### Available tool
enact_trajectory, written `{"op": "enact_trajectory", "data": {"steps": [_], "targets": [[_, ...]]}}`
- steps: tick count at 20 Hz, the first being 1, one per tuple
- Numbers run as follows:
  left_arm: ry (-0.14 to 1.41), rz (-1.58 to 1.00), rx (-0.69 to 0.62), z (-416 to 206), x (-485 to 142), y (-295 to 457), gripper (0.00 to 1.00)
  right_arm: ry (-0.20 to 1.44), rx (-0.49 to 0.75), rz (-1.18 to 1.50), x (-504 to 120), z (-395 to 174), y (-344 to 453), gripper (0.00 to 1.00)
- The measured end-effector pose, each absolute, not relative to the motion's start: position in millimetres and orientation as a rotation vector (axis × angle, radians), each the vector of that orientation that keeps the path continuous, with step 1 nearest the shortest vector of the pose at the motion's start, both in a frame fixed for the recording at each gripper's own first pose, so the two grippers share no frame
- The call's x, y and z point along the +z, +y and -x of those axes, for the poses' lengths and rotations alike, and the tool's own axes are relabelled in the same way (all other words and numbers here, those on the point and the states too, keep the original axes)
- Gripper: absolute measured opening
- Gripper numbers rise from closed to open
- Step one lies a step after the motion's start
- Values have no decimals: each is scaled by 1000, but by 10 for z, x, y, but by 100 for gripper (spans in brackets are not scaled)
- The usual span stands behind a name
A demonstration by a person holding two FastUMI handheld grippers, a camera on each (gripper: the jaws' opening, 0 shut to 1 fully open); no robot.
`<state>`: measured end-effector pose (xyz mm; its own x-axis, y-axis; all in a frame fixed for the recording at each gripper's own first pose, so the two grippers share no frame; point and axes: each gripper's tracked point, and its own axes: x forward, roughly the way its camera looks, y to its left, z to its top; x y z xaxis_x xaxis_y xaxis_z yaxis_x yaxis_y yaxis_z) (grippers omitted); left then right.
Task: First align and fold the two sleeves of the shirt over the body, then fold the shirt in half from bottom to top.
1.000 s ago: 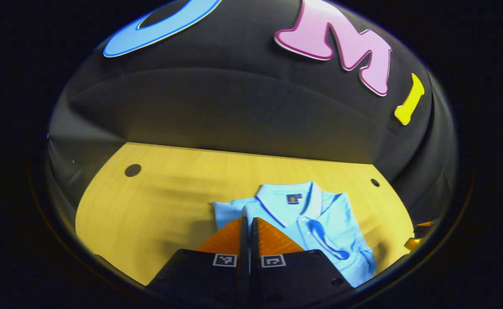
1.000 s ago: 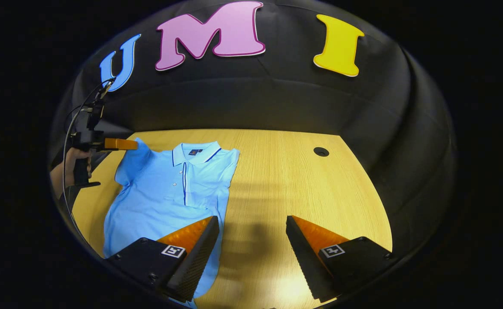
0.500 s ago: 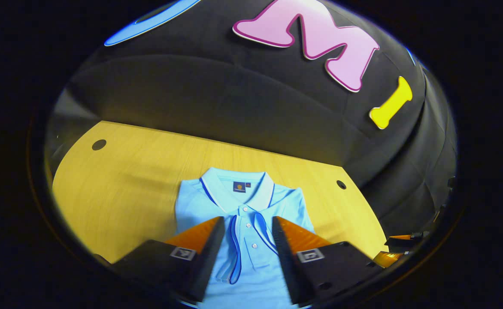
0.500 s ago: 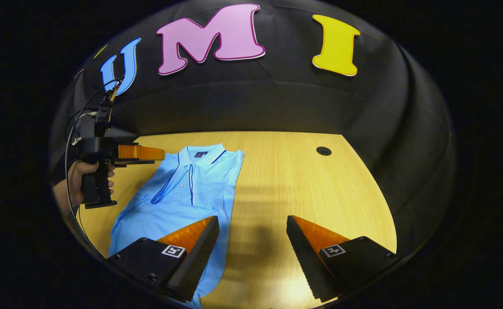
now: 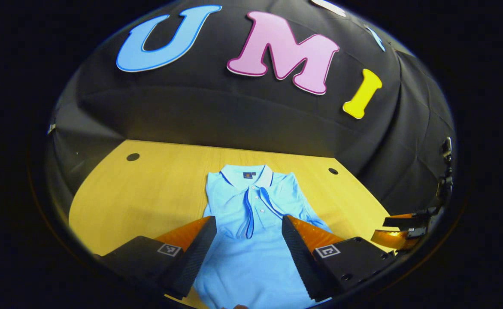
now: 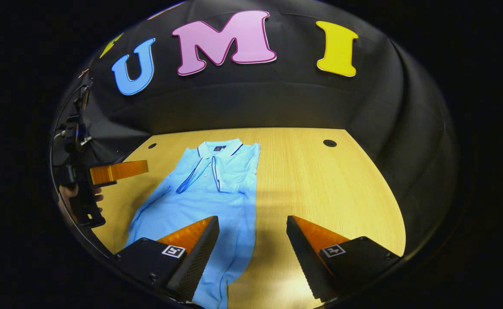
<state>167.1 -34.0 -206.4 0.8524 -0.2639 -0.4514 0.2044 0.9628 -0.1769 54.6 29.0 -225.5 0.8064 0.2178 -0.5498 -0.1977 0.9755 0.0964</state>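
Both grippers, the left gripper (image 5: 248, 240) and the right gripper (image 6: 252, 240), stand nearest with jaws spread wide and nothing held, the left above the lower body of the shirt (image 5: 251, 253) and the right over its right edge. Beyond them we find the shirt flat on the table (image 6: 320, 180), collar (image 5: 246, 174) toward the far wall, both sleeves (image 6: 200, 174) folded inward over the chest. We judge the sleeve stage done, with the bottom-to-top fold not yet begun.

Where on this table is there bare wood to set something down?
Bare table runs from the shirt to the right edge and the hole. A narrower strip lies on the shirt's other side, toward the left gripper. The shirt fills the middle.
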Motion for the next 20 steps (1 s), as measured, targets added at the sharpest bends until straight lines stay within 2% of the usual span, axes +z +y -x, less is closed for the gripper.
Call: {"op": "enact_trajectory", "data": {"steps": [4, 6, 7, 10, 20], "targets": [[514, 47, -241, -976, -2107, -225, 97, 617, 232, -57, -2346, -161, 443, 98], [538, 0, -240, -664, -2218, -198, 97, 637, 237, -67, -2441, 49, 527, 95], [546, -13, -244, -527, -2271, -197, 97, 649, 240, -67, -2488, 149, 551, 98], [595, -22, -233, -137, -2502, -117, 98, 683, 241, -56, -2675, 443, 602, 99], [771, -18, -161, 664, -3339, 133, 98, 800, 239, -42, -3242, 1043, 625, 98]]}}
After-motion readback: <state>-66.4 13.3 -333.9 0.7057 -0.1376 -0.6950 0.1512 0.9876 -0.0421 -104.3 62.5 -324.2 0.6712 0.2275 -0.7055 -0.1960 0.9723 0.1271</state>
